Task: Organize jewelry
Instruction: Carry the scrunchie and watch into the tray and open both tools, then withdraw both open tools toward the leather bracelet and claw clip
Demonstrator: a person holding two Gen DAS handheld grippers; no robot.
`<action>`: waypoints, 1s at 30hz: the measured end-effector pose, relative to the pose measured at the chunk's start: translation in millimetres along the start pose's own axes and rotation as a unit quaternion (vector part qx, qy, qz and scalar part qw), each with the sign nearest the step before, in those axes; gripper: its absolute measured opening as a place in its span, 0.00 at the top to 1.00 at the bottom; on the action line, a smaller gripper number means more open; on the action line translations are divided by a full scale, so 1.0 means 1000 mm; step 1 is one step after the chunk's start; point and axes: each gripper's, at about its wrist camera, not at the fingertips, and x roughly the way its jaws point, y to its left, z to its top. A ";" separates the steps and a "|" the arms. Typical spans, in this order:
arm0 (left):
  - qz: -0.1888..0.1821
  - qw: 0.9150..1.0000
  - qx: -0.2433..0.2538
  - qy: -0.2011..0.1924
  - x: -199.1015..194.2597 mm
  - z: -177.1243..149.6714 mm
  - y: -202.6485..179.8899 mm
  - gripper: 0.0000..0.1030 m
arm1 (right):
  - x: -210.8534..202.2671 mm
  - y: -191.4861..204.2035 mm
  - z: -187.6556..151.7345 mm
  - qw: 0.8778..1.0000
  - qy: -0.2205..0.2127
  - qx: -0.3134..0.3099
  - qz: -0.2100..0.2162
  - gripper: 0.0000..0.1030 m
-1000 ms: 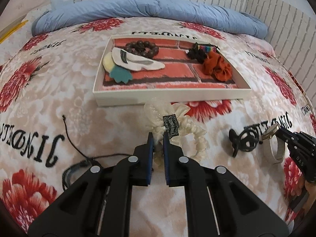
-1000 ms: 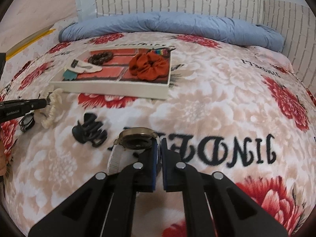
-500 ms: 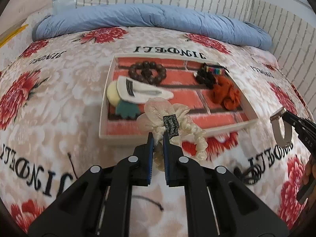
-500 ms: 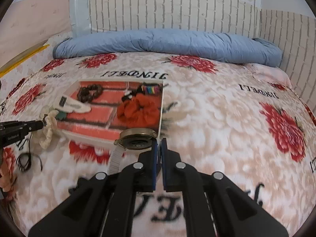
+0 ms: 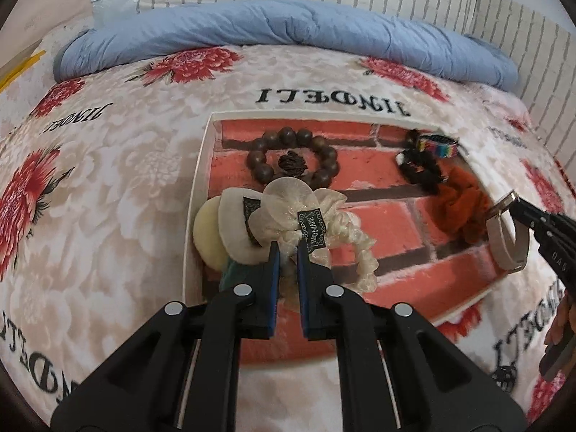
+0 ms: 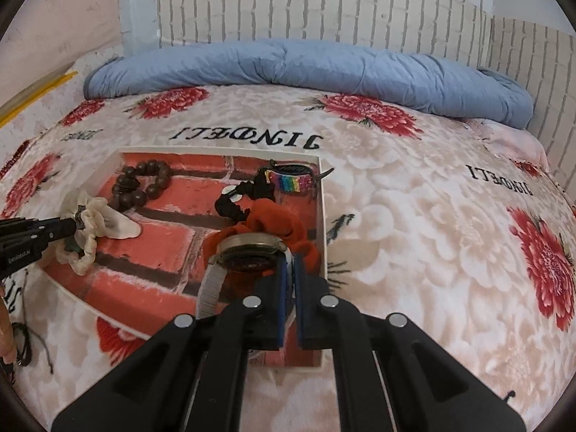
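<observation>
My left gripper (image 5: 287,250) is shut on a cream scrunchie (image 5: 345,237) with a bow and a dark tag, held over the left part of the white tray (image 5: 196,223) with a red brick-print floor. It shows in the right wrist view (image 6: 86,230) too. My right gripper (image 6: 289,259) is shut on a wristwatch (image 6: 248,248) with a pale strap, held over the tray's right part above an orange scrunchie (image 6: 270,223). The watch also shows at the right of the left wrist view (image 5: 507,241).
In the tray lie a dark bead bracelet (image 5: 291,158), a black scrunchie (image 5: 419,171), a rainbow clip (image 5: 437,142) and pale hair clips (image 5: 219,234). A blue duvet (image 6: 306,64) lies at the bed's head. Black cords (image 6: 25,342) lie on the floral blanket.
Both grippers have lifted their items off the blanket and carried them forward to over the tray, the scrunchie at the left and the watch at the right.
</observation>
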 end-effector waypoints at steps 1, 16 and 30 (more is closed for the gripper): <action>0.001 1.000 0.000 0.002 0.003 0.000 0.001 0.92 | 0.005 0.002 0.001 1.000 0.002 -0.002 -0.004 0.96; -0.008 1.000 -0.001 0.011 0.024 0.012 0.006 0.89 | 0.035 0.004 0.008 1.000 0.007 0.002 -0.012 0.96; -0.027 1.000 -0.005 -0.005 -0.015 -0.003 0.011 0.29 | -0.001 -0.009 -0.002 0.999 0.017 0.032 0.025 0.75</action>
